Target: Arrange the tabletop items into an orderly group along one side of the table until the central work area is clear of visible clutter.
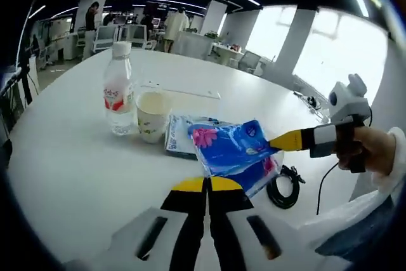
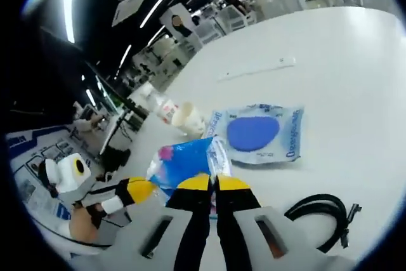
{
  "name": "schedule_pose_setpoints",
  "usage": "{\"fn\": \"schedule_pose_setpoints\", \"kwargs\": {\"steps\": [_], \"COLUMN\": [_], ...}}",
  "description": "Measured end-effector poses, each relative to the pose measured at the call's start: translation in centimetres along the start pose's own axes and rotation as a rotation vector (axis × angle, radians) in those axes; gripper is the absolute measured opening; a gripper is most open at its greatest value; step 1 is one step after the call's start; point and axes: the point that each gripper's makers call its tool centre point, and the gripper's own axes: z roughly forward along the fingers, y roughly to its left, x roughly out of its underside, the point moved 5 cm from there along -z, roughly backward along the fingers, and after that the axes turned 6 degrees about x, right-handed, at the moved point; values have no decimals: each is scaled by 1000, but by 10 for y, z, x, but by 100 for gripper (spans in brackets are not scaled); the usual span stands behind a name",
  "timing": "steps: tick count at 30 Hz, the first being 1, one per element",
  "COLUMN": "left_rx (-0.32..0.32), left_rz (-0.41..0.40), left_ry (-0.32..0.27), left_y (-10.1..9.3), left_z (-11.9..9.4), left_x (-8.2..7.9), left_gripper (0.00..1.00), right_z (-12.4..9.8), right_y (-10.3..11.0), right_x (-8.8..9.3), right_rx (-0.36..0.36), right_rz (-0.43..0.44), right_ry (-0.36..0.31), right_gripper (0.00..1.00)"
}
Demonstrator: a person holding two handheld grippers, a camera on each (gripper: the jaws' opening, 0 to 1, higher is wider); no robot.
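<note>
Right tongs [image 2: 212, 183] pinch the blue tissue pack [image 2: 190, 160] by its edge above the white tabletop [image 2: 342, 68]; left tongs [image 1: 207, 185] are pressed together. Beyond lie a wipes packet [image 2: 260, 132], paper cup [image 1: 153, 115] and water bottle [image 1: 118, 90]; a black cable [image 2: 323, 217] sits beside.

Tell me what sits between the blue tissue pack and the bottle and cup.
The right claw is shut on the blue tissue pack. A flat wet-wipe packet lies between it and the paper cup and water bottle.

Office desks [image 1: 127, 35] and standing people [image 1: 172, 25] beyond the table.
</note>
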Motion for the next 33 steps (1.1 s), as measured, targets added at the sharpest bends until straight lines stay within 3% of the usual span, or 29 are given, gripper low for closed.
{"fn": "schedule_pose_setpoints", "kwargs": {"steps": [8,13,17,24,33], "left_rx": [108,161,197,257,331], "left_rz": [103,160,167,248,291], "left_ry": [43,77,107,161,270], "left_y": [-30,-46,-55,-79,-99], "left_z": [45,70,85,109,147], "left_x": [-29,-37,-40,-51,-48], "left_gripper": [0,0,0,0,0], "right_z": [-22,-35,-43,-53,-60], "right_y": [-41,-69,-82,-110,-147], "right_x": [-18,-21,-20,-26,-47], "right_rx": [81,131,147,194,254], "right_rz": [73,152,207,268,249], "right_ry": [-99,-141,-164,-203,-218], "right_gripper": [0,0,0,0,0]}}
